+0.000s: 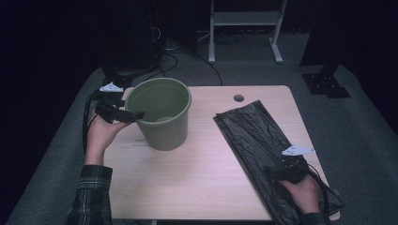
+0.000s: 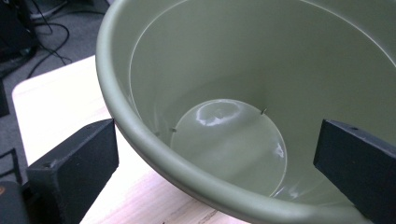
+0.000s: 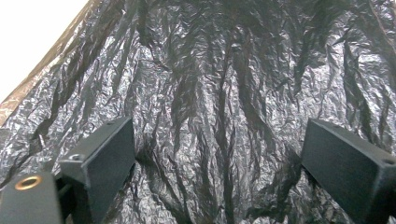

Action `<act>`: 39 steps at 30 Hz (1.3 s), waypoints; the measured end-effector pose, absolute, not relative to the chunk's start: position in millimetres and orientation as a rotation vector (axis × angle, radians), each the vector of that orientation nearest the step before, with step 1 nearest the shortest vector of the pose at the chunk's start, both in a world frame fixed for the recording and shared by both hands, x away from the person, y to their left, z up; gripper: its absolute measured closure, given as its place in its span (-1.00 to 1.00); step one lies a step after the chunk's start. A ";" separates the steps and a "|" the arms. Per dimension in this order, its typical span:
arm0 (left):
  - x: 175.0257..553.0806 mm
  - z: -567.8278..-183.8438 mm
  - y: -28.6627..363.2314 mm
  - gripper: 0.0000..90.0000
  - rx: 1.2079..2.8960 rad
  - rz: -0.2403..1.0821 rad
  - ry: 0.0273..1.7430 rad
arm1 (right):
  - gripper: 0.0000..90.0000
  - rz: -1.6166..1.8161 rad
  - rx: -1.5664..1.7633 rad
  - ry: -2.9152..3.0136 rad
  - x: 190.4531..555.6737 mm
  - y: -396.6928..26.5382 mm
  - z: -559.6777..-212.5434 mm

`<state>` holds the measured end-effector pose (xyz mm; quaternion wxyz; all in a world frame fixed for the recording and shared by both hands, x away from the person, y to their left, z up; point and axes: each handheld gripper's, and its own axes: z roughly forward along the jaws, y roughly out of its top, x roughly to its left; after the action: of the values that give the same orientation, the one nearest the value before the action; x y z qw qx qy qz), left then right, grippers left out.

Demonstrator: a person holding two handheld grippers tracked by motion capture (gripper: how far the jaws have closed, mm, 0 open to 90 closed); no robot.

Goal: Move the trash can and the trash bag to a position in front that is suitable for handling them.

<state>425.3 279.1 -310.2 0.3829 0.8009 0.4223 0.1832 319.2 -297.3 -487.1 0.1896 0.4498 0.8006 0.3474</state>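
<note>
From above I see a pale wood-grain table (image 1: 202, 178) with rounded corners and a small round hole near its far edge. On its right side lies a long, flat black plastic bag (image 1: 253, 136), crinkled and glossy, running from far to near. On the left stands a smooth olive-green plastic bucket (image 1: 162, 117), round and tapered, upright. My left gripper (image 1: 126, 115) has its jaws spread wide astride the bucket's near-left rim; its own view shows one jaw outside and one inside, plus the shiny round bottom. My right gripper (image 1: 277, 171) rests over the bag's near end; its view shows jaws apart above fine wrinkles (image 3: 219, 107), gripping nothing.
</note>
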 end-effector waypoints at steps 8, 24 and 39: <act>424.5 -311.1 275.4 -1.00 2.052 0.459 1.092 | -0.80 0.977 1.266 2.250 319.1 -297.2 -487.1; 404.2 -315.8 247.9 -1.00 2.070 0.398 0.979 | -0.80 0.976 1.267 2.248 319.0 -297.2 -487.1; 379.5 -317.9 217.9 -1.00 2.085 0.350 0.879 | -0.80 0.976 1.268 2.248 319.0 -297.2 -487.1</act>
<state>379.5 217.9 -317.9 0.4133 0.8291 0.3498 0.1393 319.0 -297.2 -487.1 0.1900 0.4511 0.8000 0.3471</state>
